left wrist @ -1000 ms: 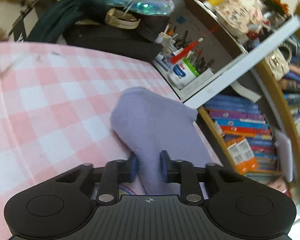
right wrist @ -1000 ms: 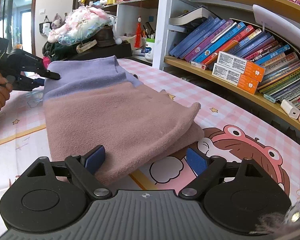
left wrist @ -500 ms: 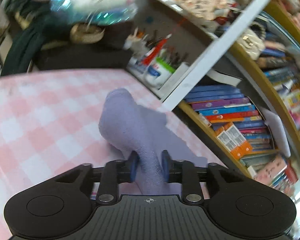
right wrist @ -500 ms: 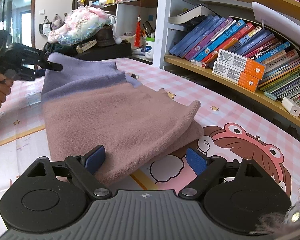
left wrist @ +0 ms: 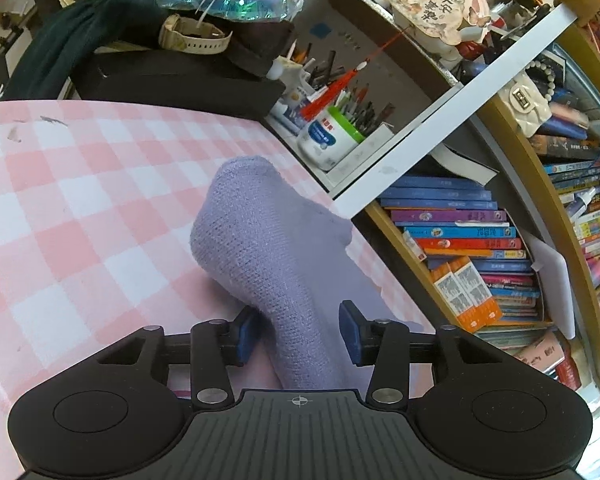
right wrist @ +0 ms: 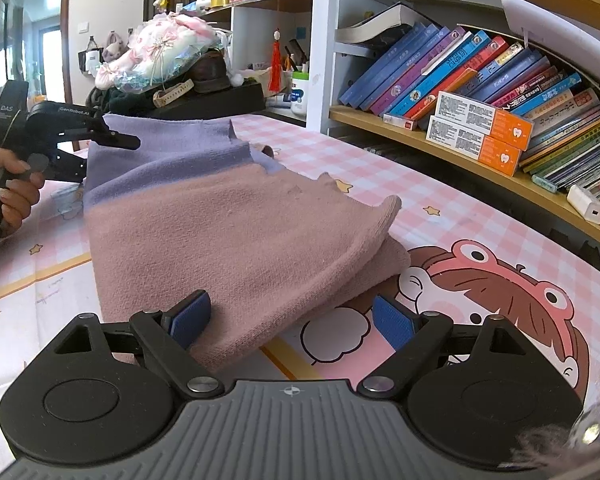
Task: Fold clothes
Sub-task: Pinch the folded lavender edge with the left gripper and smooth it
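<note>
The counter [right wrist: 440, 184], covered in pink check and cartoon print, carries a folded garment [right wrist: 228, 224], mauve at the near end and lilac at the far end. The right hand-held gripper [right wrist: 292, 320] is released, its blue pads straddling the garment's near edge. The left hand-held gripper [left wrist: 298, 334] is likewise released, with a raised lilac fold between its separated pads.
</note>
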Tool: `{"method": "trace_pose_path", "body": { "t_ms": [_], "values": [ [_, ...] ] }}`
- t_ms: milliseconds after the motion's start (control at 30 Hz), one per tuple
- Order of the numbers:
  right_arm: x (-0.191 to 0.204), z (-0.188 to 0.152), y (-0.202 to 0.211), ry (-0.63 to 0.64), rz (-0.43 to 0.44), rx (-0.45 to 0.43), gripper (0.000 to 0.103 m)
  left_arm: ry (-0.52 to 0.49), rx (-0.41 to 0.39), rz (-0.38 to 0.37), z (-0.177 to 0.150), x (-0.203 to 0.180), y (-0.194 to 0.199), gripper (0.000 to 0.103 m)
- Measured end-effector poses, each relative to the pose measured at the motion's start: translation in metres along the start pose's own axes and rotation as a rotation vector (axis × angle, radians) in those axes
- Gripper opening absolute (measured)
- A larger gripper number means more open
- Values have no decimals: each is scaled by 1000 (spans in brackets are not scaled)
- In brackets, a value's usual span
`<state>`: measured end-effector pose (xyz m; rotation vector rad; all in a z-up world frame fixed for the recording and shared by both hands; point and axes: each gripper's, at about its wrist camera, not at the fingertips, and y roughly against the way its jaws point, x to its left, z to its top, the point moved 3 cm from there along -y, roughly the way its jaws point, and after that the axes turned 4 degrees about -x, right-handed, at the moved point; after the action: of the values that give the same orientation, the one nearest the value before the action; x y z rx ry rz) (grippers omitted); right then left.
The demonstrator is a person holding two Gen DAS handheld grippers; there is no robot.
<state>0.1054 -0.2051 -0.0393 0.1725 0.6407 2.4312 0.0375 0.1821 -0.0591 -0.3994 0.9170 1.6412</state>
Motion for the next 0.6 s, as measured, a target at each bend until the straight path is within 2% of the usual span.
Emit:
{"method": "trace_pose_path", "body": {
  "t_ms": [233, 600],
  "values": [
    [1, 0, 2, -4, 1, 1, 88, -20, -17, 10, -1, -3, -1, 39],
    [0, 0, 1, -6, 3, 2, 88, -43, -15, 18, -3, -6, -2, 43]
  ]
}}
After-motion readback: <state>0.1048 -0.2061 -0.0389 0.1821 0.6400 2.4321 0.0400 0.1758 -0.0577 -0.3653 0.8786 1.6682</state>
